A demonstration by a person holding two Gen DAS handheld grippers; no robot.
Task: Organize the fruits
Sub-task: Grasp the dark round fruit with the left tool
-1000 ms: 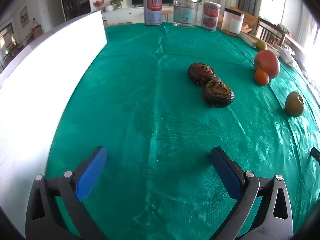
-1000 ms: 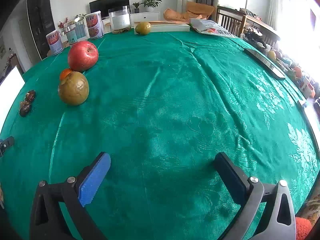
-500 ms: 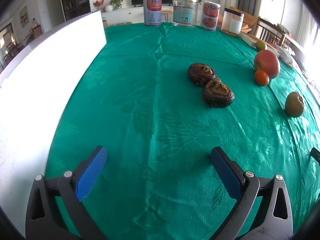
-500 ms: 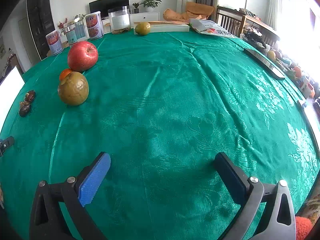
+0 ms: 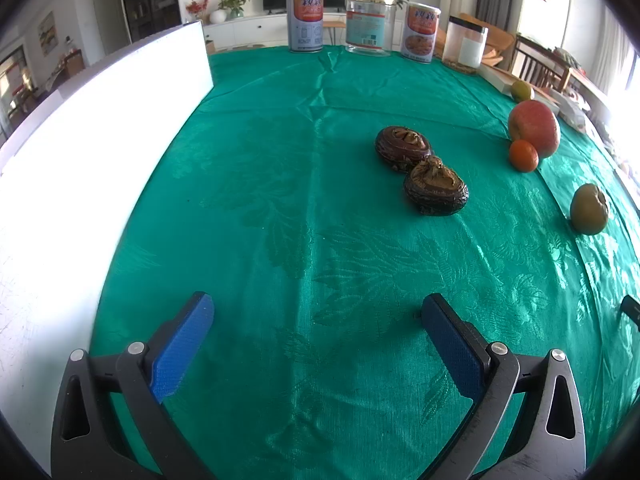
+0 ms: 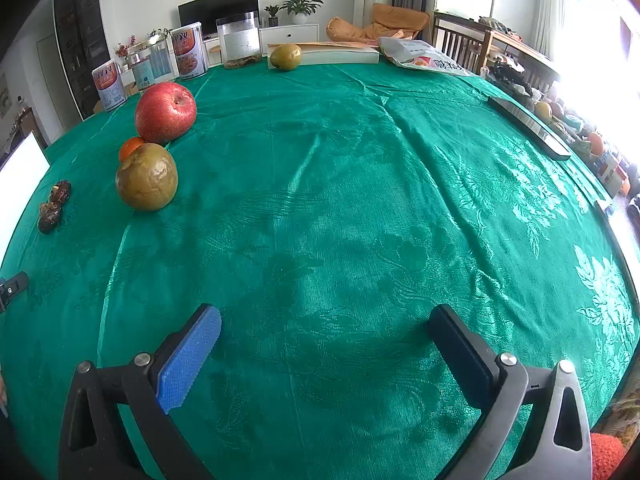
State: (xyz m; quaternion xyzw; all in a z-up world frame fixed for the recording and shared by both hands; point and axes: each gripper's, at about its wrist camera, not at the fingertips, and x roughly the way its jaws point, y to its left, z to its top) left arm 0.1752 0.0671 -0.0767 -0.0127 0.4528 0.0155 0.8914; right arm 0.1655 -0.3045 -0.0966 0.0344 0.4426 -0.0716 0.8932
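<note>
On the green tablecloth point(image 5: 304, 184) lie two dark wrinkled fruits point(image 5: 435, 191), a red apple point(image 5: 534, 128), a small orange point(image 5: 523, 155) and a brownish-green fruit point(image 5: 589, 209). The right wrist view shows the apple point(image 6: 165, 112), the orange point(image 6: 130, 147) half hidden behind the brownish-green fruit point(image 6: 147, 178), the dark fruits point(image 6: 54, 206) far left and a green pear point(image 6: 285, 57) at the back. My left gripper point(image 5: 316, 314) is open and empty, short of the dark fruits. My right gripper point(image 6: 324, 326) is open and empty, right of the fruits.
A white board point(image 5: 80, 168) runs along the table's left side. Cans and jars point(image 5: 372, 26) stand at the far edge. In the right wrist view a book point(image 6: 340, 52), a snack bag point(image 6: 428, 60) and a dark remote point(image 6: 528, 126) lie at the back and right.
</note>
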